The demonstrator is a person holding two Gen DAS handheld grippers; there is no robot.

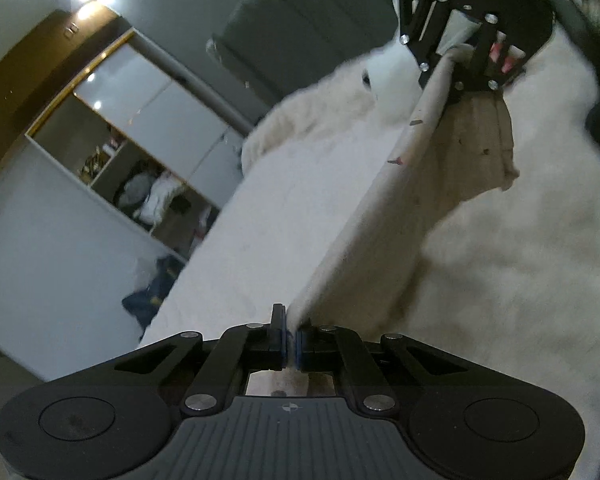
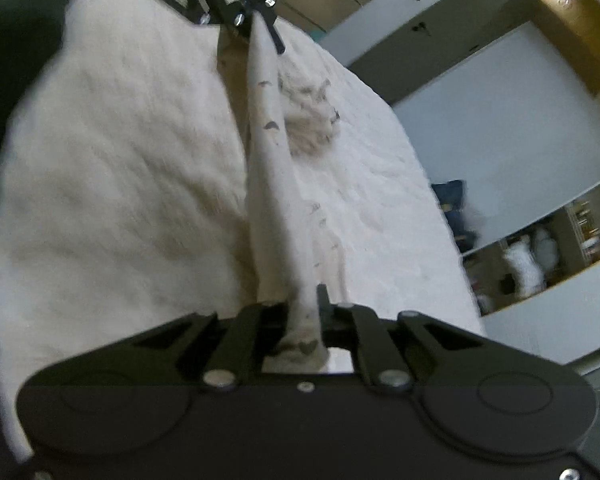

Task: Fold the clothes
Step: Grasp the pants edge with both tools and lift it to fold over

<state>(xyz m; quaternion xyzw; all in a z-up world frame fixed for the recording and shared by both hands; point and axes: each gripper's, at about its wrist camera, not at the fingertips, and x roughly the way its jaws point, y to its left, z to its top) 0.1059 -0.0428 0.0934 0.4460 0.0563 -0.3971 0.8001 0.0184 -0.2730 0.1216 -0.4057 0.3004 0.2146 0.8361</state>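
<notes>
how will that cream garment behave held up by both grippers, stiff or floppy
Probably floppy: the garment stretches taut only between the left gripper and right gripper, while its loose end droops. It seems light, since thin pinches hold it. It may drag on the bed.

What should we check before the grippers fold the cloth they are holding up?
1. Left gripper shut on the cream garment: ok, the fabric's edge is pinched between its pads.
2. Right gripper shut on the garment: ok, the cloth bunches between its fingers.
3. Garment's top edge stretched between the two grippers: ok, it runs as a taut line from one to the other.
4. Garment fully clear of the white bed cover: cannot tell, its lower part hangs out of sight.
5. Landing spot free: not ok, a second crumpled cloth lies on the bed beside the hanging garment.
6. Which garment it is: cannot tell, only small dark prints show.
</notes>
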